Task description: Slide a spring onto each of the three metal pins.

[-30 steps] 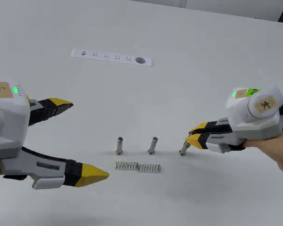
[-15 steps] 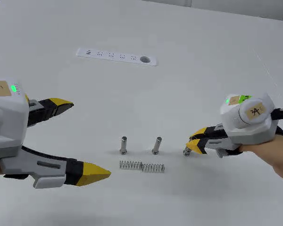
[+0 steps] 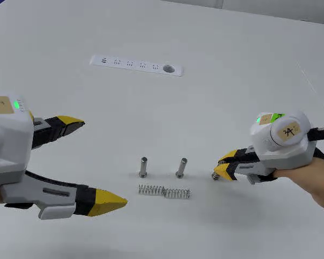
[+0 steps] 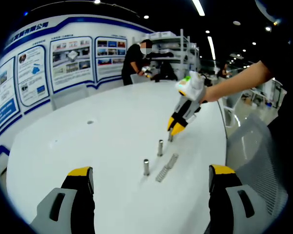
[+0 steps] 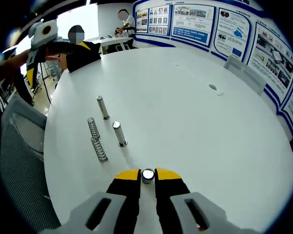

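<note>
In the head view, three metal pins stand in a row on the white table (image 3: 167,108). The middle pin (image 3: 181,167) has a second pin (image 3: 143,166) near its left side. The third pin (image 3: 215,175), on its right, is pinched between the jaws of the right gripper (image 3: 221,166). Two springs (image 3: 151,189) lie end to end just in front of the middle pin, and one power strip (image 3: 136,65) lies well beyond it. The left gripper (image 3: 92,162), far left of the middle pin, is spread wide and holds nothing.

In the left gripper view, its two jaws gape apart, and the two springs lie just beside the middle pin.

In the right gripper view, the jaws press together on the third pin's head. The middle pin stands just beyond, with both springs beside it.
</note>
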`<state>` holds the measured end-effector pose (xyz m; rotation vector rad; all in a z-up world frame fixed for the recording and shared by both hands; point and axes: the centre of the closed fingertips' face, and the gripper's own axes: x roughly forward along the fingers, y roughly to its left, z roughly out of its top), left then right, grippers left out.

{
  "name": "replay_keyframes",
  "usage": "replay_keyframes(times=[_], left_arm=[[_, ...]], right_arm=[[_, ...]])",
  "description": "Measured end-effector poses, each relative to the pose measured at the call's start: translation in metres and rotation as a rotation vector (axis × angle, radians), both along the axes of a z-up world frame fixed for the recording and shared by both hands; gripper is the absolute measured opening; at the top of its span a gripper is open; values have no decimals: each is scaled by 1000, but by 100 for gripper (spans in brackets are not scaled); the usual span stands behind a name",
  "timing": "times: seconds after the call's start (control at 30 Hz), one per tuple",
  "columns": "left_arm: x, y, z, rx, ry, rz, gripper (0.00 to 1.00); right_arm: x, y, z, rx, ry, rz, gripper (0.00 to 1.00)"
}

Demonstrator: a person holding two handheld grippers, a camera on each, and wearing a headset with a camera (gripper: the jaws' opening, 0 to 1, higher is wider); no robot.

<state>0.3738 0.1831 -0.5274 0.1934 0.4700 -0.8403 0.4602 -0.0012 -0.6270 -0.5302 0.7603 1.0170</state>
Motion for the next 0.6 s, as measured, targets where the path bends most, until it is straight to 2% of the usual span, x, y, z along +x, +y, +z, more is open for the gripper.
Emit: replay_keyframes(times=[0.17,0.27,0.4,0.5,0.6], left_arm=[[-2,-3,0,-4,1,-8,100],[-3,-4,0,-3,1,-10,100],[-2,-2,-1,-1,1,-7,100],[-1,-1,-1,-6,0,-4,100],[0,-3,1,-19,-4,0,100]], right_arm=[[0,-3,7,14,-3,-17,14],[-3,-4,15,18,-19,-13,15],[-5,-12,33,-44,-109,40,16],[-8,-5,52,14,-144,34,16],[-15,9,65,68,-163,52,17]])
